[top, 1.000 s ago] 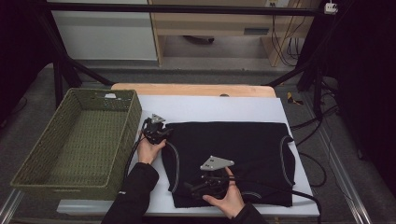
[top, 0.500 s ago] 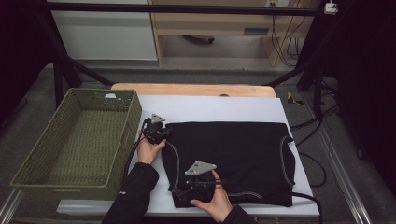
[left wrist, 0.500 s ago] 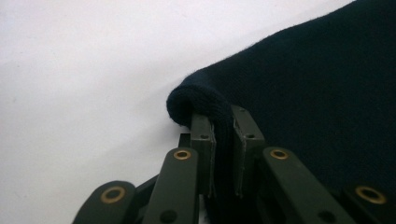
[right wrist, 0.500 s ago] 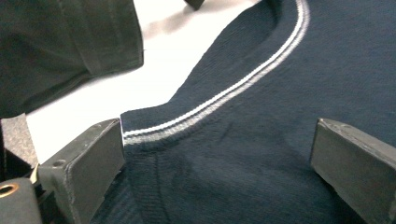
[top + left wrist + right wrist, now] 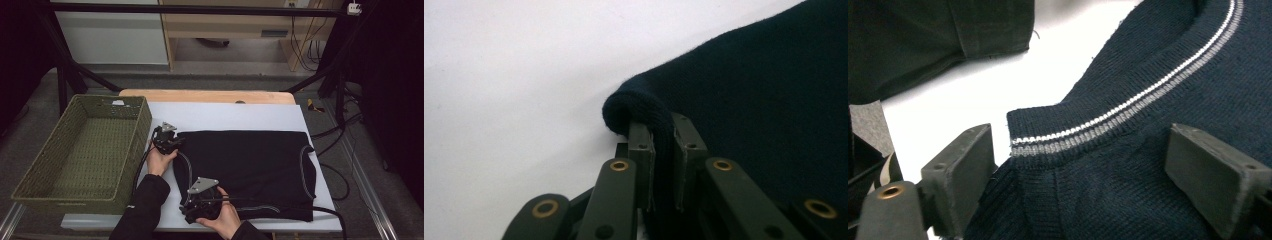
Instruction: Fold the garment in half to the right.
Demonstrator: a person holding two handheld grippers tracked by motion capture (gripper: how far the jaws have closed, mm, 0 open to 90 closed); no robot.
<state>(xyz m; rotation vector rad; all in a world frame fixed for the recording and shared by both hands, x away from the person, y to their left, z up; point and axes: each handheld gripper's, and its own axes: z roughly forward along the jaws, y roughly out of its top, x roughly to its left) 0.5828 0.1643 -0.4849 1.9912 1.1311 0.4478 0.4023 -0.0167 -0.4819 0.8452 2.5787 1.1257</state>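
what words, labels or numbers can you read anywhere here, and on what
None can be read.
The white tag on the far rim of the green basket is too small to tell whether it bears any text.
The dark sweater shows pale stripes at its trim and no print or label, also between the open right gripper.
The left gripper, shut on the sweater's edge, carries no marking.

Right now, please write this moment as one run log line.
left gripper: shut on sweater corner | right gripper: open, closing over striped hem | basket: empty
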